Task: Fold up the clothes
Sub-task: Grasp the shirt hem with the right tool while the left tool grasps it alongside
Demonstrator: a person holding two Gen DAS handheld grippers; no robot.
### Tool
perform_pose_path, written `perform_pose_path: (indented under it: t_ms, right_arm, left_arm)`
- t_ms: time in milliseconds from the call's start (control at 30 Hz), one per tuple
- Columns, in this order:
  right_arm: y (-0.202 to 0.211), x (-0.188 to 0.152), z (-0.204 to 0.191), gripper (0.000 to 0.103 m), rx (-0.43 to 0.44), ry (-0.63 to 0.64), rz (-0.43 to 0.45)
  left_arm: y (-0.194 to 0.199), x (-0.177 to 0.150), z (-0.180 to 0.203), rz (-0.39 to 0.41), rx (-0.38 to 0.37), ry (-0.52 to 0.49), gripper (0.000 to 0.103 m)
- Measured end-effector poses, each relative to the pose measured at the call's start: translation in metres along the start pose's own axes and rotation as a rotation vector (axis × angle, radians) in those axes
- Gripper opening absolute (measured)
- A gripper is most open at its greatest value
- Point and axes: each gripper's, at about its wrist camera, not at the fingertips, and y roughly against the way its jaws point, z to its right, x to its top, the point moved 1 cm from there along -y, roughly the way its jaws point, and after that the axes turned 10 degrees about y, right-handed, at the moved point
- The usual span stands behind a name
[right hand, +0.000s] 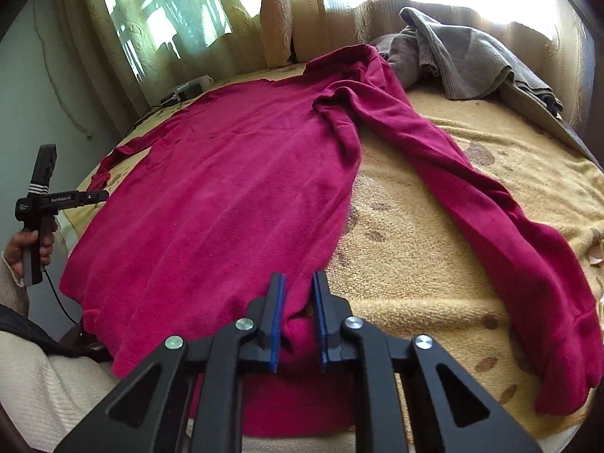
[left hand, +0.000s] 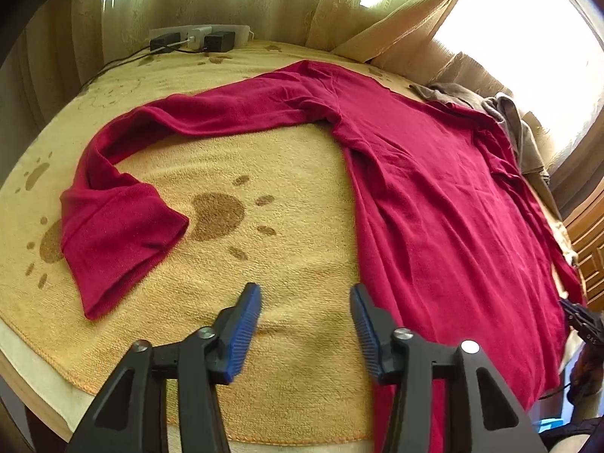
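A dark red long-sleeved sweater (left hand: 434, 196) lies spread flat on a yellow towel with brown paw prints (left hand: 264, 173). Its left sleeve (left hand: 124, 226) curves out and doubles back toward the front edge. My left gripper (left hand: 305, 302) is open over bare towel just left of the sweater's hem, with nothing between its fingers. In the right wrist view the sweater (right hand: 226, 188) fills the middle, and its other sleeve (right hand: 490, 219) trails to the right. My right gripper (right hand: 298, 298) is shut on a bunched bit of the hem at the near right corner. A hand holds the left gripper (right hand: 49, 200) at the sweater's left side.
Grey garments (right hand: 472, 56) are piled at the back right corner. A white power strip with black chargers (left hand: 200, 37) and its cables sits at the far edge by the curtains (left hand: 264, 7). Brown wooden furniture (left hand: 589, 241) stands to the right. The towel's orange hem (left hand: 113, 389) marks the near edge.
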Motion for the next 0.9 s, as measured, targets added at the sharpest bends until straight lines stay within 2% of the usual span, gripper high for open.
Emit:
perform_pose_path:
  t_ms: [33,100,200,333,467,533,600,667,733,867,900]
  right_arm:
    - [0.001,0.000,0.001,0.010,0.018,-0.019,0.007]
    - [0.003,-0.001,0.001,0.008,0.015,-0.034,0.016]
    - [0.002,-0.003,0.001,0.007,-0.059,-0.020,-0.008]
    - [0.002,-0.002,-0.010,0.008,-0.123,0.075,-0.013]
    - [0.002,-0.002,-0.005,0.008,-0.104,0.044,-0.005]
    - [0.002,-0.004,-0.001,0.009,-0.084,0.016,0.005]
    - [0.002,-0.005,-0.001,0.009,-0.081,0.006,0.019]
    - [0.002,-0.007,-0.006,0.009,-0.103,0.026,0.038]
    - [0.003,-0.010,-0.010,0.009,-0.127,0.068,0.062]
    - [0.004,-0.008,-0.005,0.009,-0.114,0.029,0.052]
    - [0.004,-0.007,-0.004,0.009,-0.111,0.022,0.043]
  left_arm:
    - [0.001,-0.001,-0.001,-0.010,-0.037,0.015,0.067]
    - [0.001,-0.004,-0.001,-0.025,-0.081,0.033,0.068]
    - [0.003,-0.009,0.000,-0.024,-0.090,0.026,0.068]
    - [0.006,-0.014,0.000,-0.033,-0.096,0.021,0.070]
    - [0.006,-0.015,0.003,-0.044,-0.117,0.011,0.074]
    - [0.006,-0.017,0.004,-0.061,-0.168,0.013,0.074]
    - [0.007,-0.022,0.012,-0.071,-0.197,-0.029,0.074]
    - [0.007,-0.030,0.023,-0.076,-0.166,-0.123,0.074]
    - [0.004,-0.037,0.031,-0.086,-0.136,-0.173,0.074]
    - [0.005,-0.036,0.029,-0.095,-0.142,-0.132,0.073]
    - [0.005,-0.036,0.029,-0.100,-0.153,-0.122,0.068]
